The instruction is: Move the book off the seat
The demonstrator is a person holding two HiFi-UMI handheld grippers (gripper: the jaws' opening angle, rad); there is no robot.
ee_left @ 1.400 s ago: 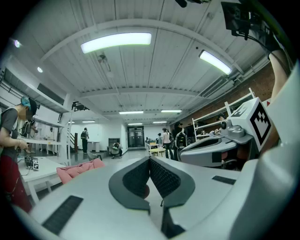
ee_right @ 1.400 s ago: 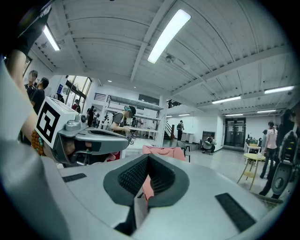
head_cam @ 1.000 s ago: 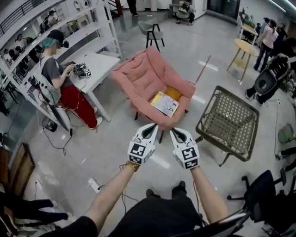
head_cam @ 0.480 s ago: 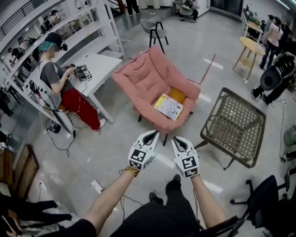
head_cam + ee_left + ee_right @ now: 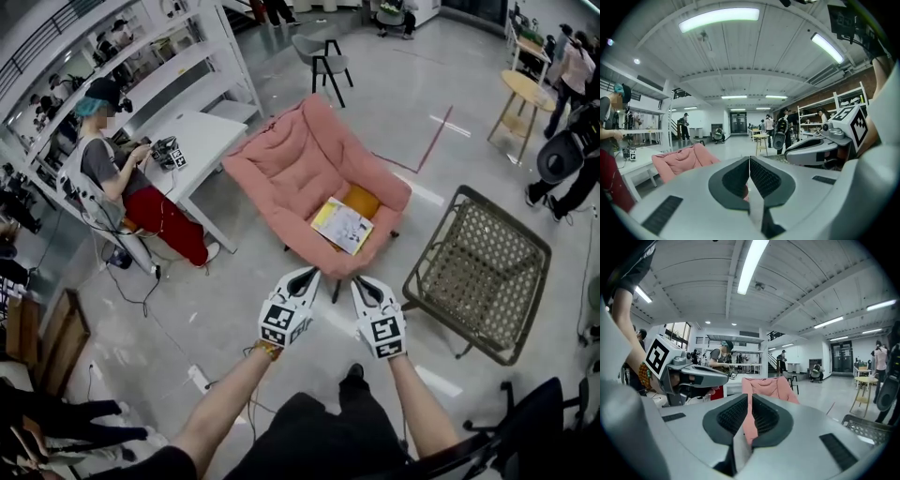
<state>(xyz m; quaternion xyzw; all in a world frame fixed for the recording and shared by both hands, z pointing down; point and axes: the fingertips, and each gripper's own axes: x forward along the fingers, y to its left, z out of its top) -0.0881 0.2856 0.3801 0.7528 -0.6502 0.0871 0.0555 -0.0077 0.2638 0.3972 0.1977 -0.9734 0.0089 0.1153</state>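
Polished grey floor (image 5: 234, 309) of open workshop, bearing pink armchair (image 5: 291, 164) at centre, wicker chair (image 5: 480, 267) just to its right and white desk (image 5: 202, 141) to its left with seated person (image 5: 112, 169). Held in armchair's seat: book (image 5: 342, 225) lying flat near front edge, against orange cushion (image 5: 362, 200) behind it. Left gripper (image 5: 305, 275) and right gripper (image 5: 360, 281) side by side short of armchair, pointed toward it, apart from book, both with jaws pressed together and pinching nothing.

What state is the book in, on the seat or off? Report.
On: the book lies flat on the seat of the pink armchair, beside an orange cushion.
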